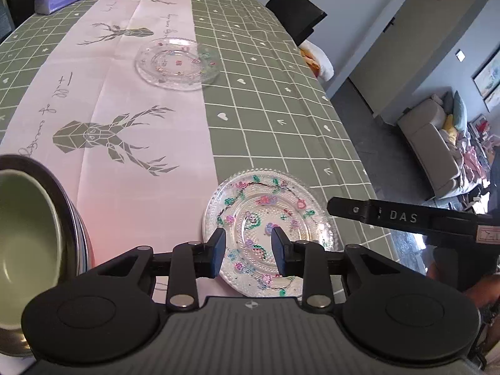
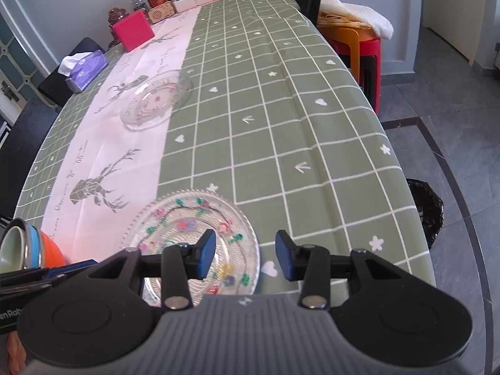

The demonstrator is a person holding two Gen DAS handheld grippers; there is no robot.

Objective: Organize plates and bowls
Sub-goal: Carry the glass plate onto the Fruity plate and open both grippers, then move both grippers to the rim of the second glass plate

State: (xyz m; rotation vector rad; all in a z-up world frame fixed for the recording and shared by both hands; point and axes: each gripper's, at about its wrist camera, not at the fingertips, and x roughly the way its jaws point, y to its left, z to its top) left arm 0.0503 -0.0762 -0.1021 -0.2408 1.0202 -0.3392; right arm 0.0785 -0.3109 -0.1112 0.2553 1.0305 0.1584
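The chief risk lay with the near glass plate [image 1: 268, 231], a thin, beaded, flower-painted dish lying flat on the table [image 2: 281, 118] close to its front edge. Being low and slick, it offered little for the jaws to catch; a grip taken on the rim alone could slip, tilt the plate, or push it toward the edge, and glass dropped there would likely break. The two grippers also crowded the same plate, so a clash between them seemed possible.

The left gripper [image 1: 248, 251] hung just above the plate's middle, pointed forward and slightly down, its jaws parted by a moderate gap and holding nothing. The right gripper [image 2: 245, 257] hovered over the plate's right rim, jaws spread wider and likewise empty; in the left view its finger reached in from the right, above the plate's right side.

A second glass plate [image 2: 156, 103] sat farther up the table, well apart. The nested bowls [image 1: 28, 250], a pale green one inside a steel one, stood at the left, near the front.
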